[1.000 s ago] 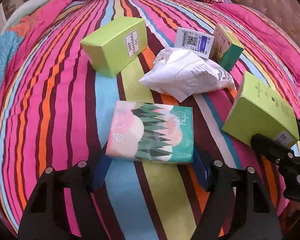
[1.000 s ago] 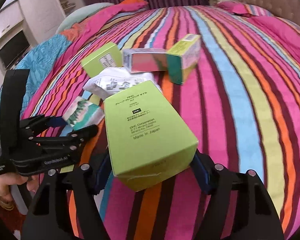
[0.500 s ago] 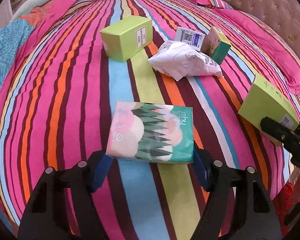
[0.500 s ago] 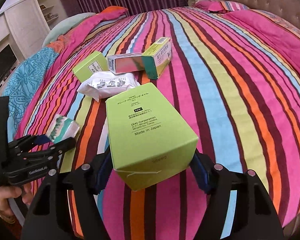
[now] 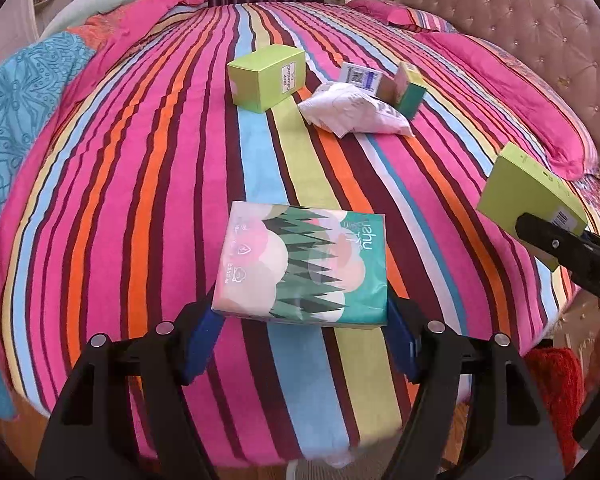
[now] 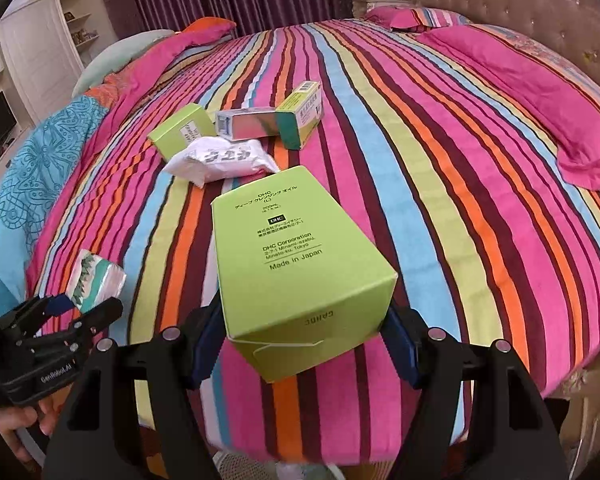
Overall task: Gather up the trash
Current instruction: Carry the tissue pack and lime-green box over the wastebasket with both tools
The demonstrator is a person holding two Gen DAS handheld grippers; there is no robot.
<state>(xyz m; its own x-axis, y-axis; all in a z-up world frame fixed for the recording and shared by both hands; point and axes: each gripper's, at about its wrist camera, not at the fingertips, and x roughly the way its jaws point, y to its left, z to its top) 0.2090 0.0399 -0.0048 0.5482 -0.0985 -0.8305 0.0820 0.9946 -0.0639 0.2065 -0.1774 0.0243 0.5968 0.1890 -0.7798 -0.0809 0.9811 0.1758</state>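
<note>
We hold two pieces of trash clear of the striped bed (image 5: 148,184): the left tongs (image 5: 300,320) clamp a tissue pack (image 5: 304,264), the right tongs (image 6: 300,328) clamp a green carton (image 6: 296,264). Four remain at twelve o'clock: green box (image 5: 266,78), white pouch (image 5: 354,114), two small boxes (image 5: 384,82).

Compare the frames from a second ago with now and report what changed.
Both grippers have drawn back from the clutter toward the edge of the bed: the left gripper with the tissue pack, the right gripper with the green DHC box. Both grips are unchanged. The other green box, white pouch and small cartons stayed put.
</note>
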